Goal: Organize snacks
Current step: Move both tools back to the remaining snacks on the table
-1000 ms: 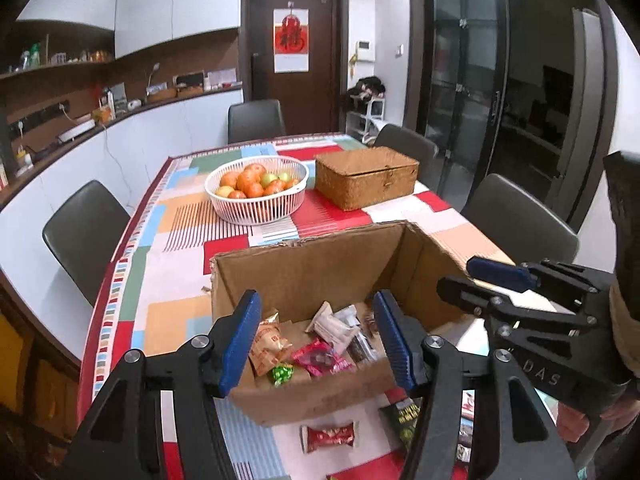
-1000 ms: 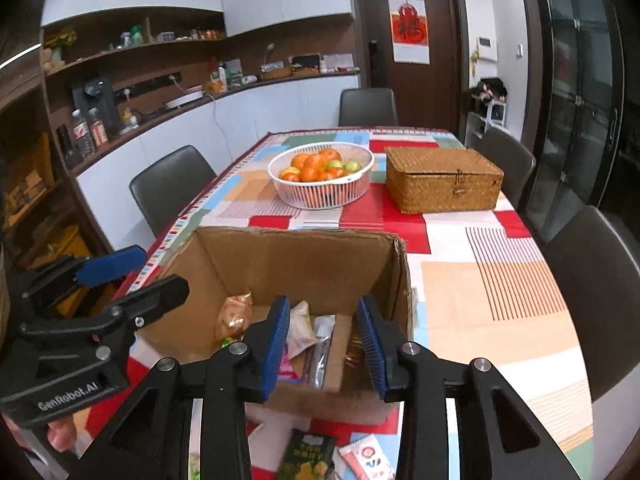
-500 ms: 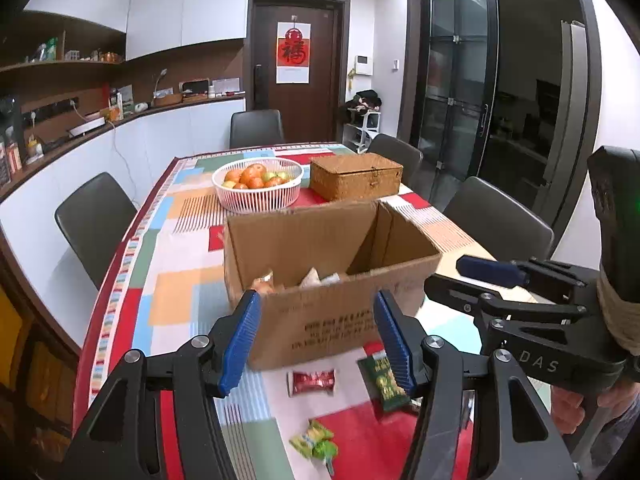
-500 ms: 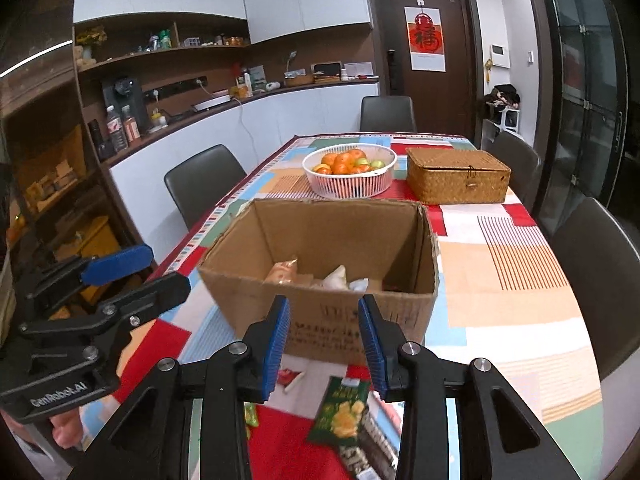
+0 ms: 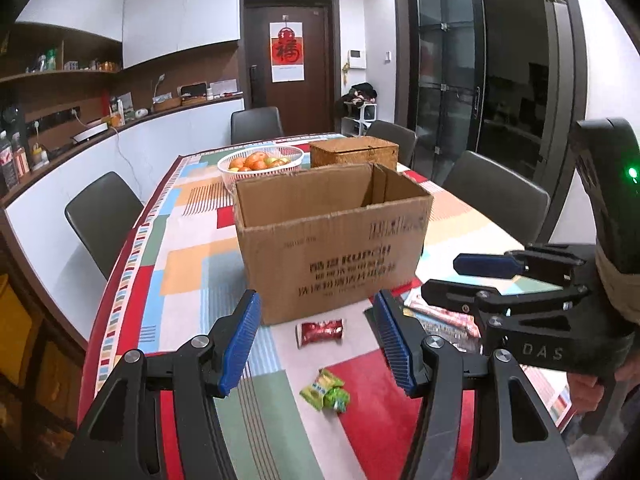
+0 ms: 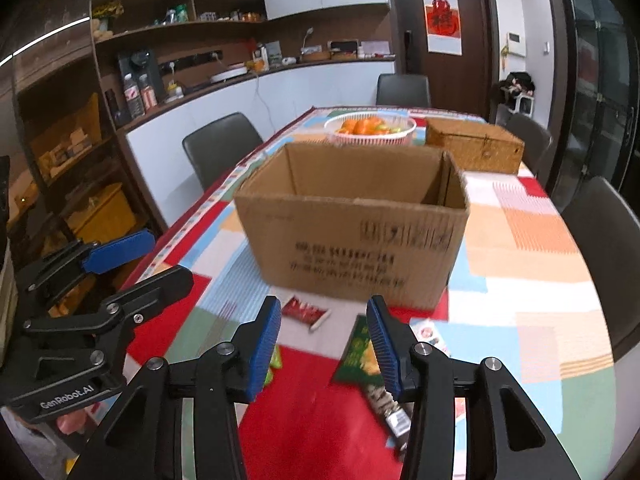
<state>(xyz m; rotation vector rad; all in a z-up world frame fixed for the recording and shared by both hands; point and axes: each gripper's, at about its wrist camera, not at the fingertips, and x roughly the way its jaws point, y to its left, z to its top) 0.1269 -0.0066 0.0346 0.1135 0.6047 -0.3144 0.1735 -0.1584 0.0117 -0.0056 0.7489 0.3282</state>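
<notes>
An open cardboard box (image 5: 332, 248) stands on the patchwork tablecloth, and its inside is hidden from this low angle. In front of it lie a red snack packet (image 5: 320, 331) and a green candy packet (image 5: 325, 390). My left gripper (image 5: 318, 340) hovers open and empty over them. The right gripper (image 5: 444, 278) shows at the right, above more packets (image 5: 440, 316). In the right wrist view, my right gripper (image 6: 323, 344) has its jaws opening with nothing between them. It hangs above the red packet (image 6: 304, 312) and a dark green bag (image 6: 358, 354). The left gripper (image 6: 168, 258) is at the left.
Behind the box sit a white basket of fruit (image 5: 260, 162) and a wicker box (image 5: 354, 152). Dark chairs (image 5: 100, 216) ring the table. The table's left edge (image 5: 116, 300) is close. A dark packet (image 6: 384, 404) and a white packet (image 6: 430, 332) lie at the near right.
Both grippers drew back from over the box and sank lower, so the box now shows from its side and loose packets in front come into view. The right jaws spread wider.
</notes>
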